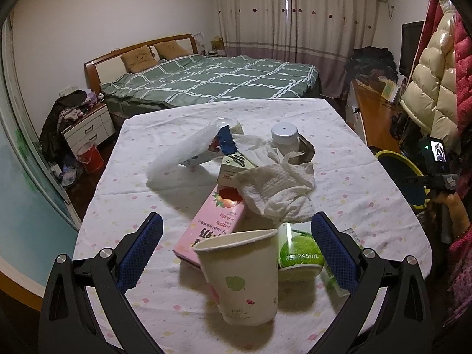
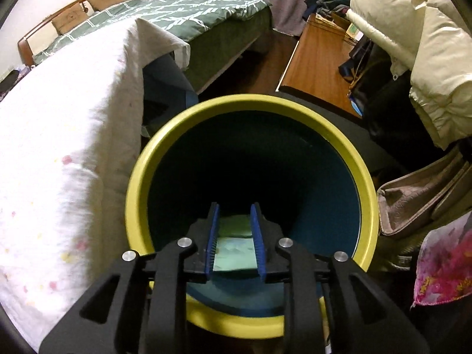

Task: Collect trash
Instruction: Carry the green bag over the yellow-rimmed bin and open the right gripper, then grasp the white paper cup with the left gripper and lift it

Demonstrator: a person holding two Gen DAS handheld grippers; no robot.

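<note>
A: A bedroom: a bed (image 1: 206, 79) with a green checked cover fills the upper middle of the left wrist view, curtains behind it, padded coats hanging at the right edge. Below it, the bench (image 1: 368, 177) under a white dotted cloth carries the trash.

B: What lies there?

A: At lower centre a paper cup (image 1: 242, 274) stands tilted, touching a pink carton (image 1: 212, 224) behind it and a green can (image 1: 298, 253) to its right. A crumpled tissue (image 1: 277, 191) rests on the carton's far end, with more wrappers and a white-lidded jar (image 1: 284, 135) further up.

B: And the left tool?

A: The left tool (image 1: 236, 244) stands wide open, its blue pads either side of the cup and can, touching neither that I can see.

B: The right one?

A: In the right wrist view the right tool (image 2: 236, 236) points down into a bin (image 2: 141, 183) with a yellow rim, just beside the hanging cloth at left. Its jaws are narrowly parted, with a pale green packet (image 2: 234, 250) between them; whether the pads still press on it, I cannot tell.
</note>
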